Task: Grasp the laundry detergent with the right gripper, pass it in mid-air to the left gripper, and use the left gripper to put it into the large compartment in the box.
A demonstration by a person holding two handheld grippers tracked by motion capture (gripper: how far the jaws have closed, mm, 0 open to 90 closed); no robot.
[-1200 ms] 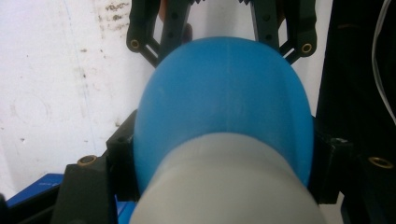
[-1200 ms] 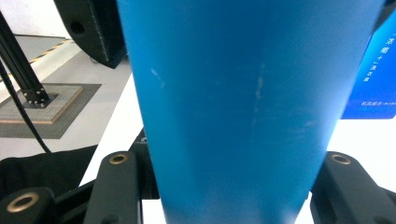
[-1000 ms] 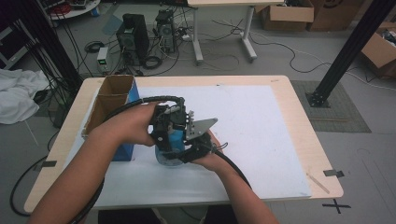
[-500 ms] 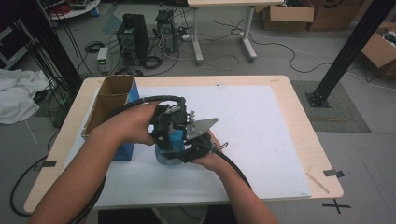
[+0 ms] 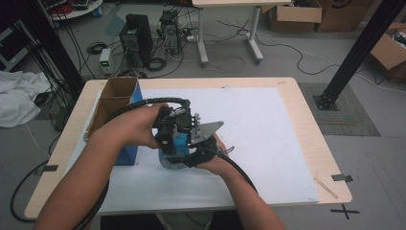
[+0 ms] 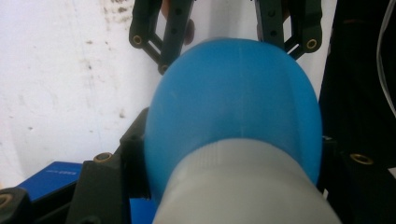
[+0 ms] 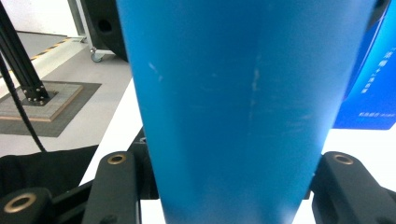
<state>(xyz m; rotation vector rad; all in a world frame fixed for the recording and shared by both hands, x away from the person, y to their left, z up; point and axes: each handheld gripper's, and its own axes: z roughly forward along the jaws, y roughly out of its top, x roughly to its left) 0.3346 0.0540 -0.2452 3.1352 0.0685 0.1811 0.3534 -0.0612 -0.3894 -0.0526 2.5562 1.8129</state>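
Note:
A blue bottle with a pale grey cap is held just above the white sheet, between both hands. My left gripper is shut on the bottle from above. In the left gripper view its jaws flank the rounded shoulder, and they have just been closing on it. My right gripper grips the body from the near right. In the right gripper view the blue wall stands between its jaws, which have just eased open slightly with the bottle still between them.
A brown cardboard box with a blue carton beside it stands at the table's left. A white sheet covers most of the wooden table. Computers and cables sit on the floor behind, with a black post at the right.

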